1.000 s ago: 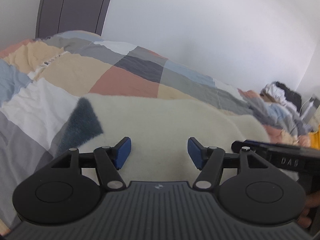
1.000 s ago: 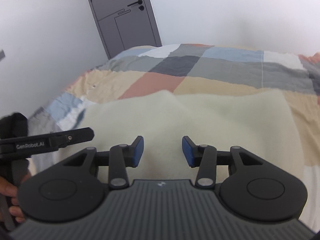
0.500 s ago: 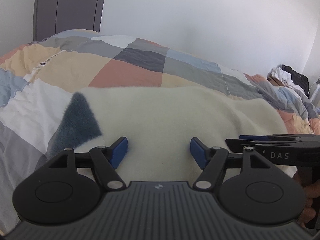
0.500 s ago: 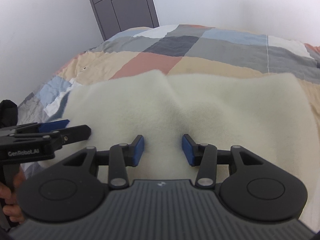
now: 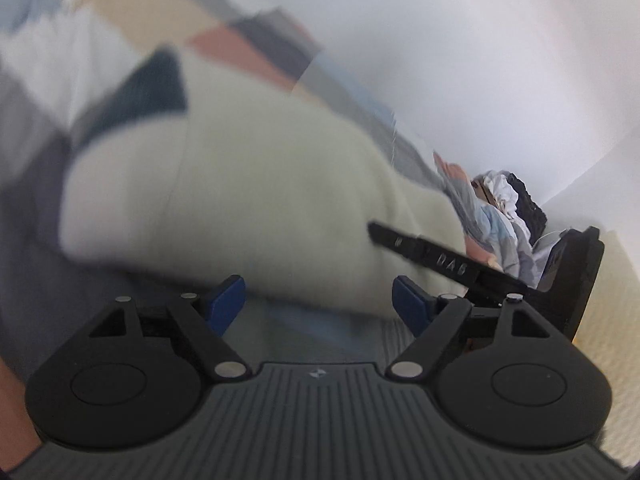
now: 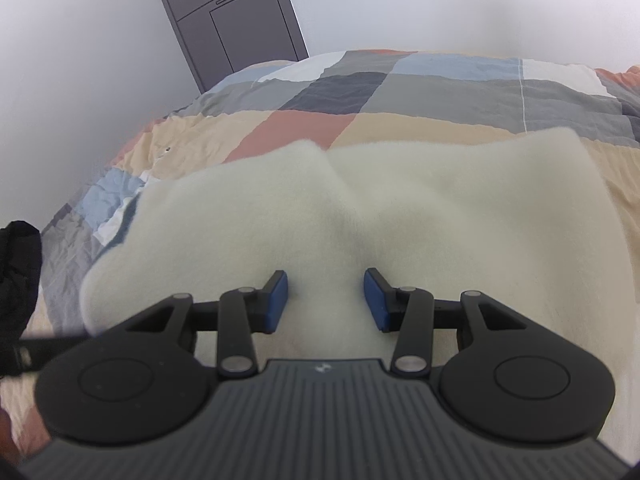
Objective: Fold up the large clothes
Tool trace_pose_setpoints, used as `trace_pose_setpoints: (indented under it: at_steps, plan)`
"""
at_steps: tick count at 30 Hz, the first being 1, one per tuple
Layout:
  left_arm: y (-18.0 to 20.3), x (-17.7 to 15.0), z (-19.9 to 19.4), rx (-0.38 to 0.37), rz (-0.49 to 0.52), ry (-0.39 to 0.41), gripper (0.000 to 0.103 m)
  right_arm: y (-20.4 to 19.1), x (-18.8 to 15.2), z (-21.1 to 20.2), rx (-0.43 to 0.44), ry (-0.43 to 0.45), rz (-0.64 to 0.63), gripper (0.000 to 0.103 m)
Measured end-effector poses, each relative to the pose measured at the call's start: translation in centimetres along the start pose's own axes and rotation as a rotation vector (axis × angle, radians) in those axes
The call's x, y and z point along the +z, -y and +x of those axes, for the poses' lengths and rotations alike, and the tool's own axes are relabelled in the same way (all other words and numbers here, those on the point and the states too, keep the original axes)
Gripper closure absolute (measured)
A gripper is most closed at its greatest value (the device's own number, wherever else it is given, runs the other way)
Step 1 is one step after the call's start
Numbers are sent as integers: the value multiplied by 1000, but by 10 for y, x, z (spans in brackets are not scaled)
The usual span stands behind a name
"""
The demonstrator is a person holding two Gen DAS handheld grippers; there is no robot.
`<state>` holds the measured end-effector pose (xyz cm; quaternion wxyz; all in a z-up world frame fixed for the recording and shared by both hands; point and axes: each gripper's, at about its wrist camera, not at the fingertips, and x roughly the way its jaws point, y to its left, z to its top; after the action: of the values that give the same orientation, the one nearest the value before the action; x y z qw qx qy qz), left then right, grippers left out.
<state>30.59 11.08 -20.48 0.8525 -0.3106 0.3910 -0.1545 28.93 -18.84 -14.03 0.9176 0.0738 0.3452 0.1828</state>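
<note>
A large cream fleece garment [image 6: 400, 216] lies spread on the bed; a dark blue-grey patch [image 5: 148, 88] shows at its left edge. My right gripper [image 6: 326, 300] is open and empty, low over the garment's near part. My left gripper [image 5: 318, 302] is open and empty, tilted, at the garment's near edge [image 5: 240, 216]; this view is motion-blurred. The right gripper's black body [image 5: 480, 268] shows at the right of the left wrist view. The left gripper's dark body [image 6: 36, 346] shows blurred at the left of the right wrist view.
The bed has a patchwork cover [image 6: 360, 96] in grey, peach, pink and blue. A grey door [image 6: 228, 12] stands at the far left by white walls. A heap of clothes [image 5: 504, 200] lies at the bed's right end.
My left gripper has swung and tilted sharply, dropping back to the garment's near edge, with blur. My right gripper has moved forward and lower over the fleece. Both stay open.
</note>
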Motion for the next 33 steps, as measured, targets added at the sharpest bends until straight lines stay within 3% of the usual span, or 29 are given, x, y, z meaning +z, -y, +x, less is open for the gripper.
trace_pose_setpoints:
  at_steps: [4, 9, 12, 16, 22, 24, 29, 30, 31, 32, 33]
  plan:
    - [-39, -4, 8, -63, -244, 1, 19, 3, -2, -3, 0, 1, 27, 60]
    - [-96, -7, 19, -211, -612, 71, 19, 5, -3, -8, 2, 1, 59, 60]
    - [-117, -11, 23, -257, -747, 107, 19, 7, -3, -13, 0, -8, 90, 60]
    - [-117, -7, 26, -234, -738, 132, 20, 8, -4, -31, 70, -9, 181, 56]
    - [-99, -1, 39, -135, -631, 159, 20, 2, -26, -28, 328, -115, 358, 55]
    - [-95, 0, 41, -114, -633, 176, 24, -5, -33, -16, 345, -165, 382, 55]
    - [-82, -6, 34, -71, -574, 213, 43, 2, -44, 10, 372, -230, 512, 55]
    - [-80, -6, 33, -69, -567, 219, 45, 6, -47, 13, 366, -237, 547, 38]
    - [-78, -6, 29, -67, -555, 225, 46, 10, -50, 15, 367, -236, 587, 10]
    - [-80, -5, 24, -65, -544, 229, 48, 15, -53, 16, 373, -226, 626, 2]
    - [-78, -5, 22, -65, -539, 232, 48, 19, -55, 17, 373, -215, 658, 4]
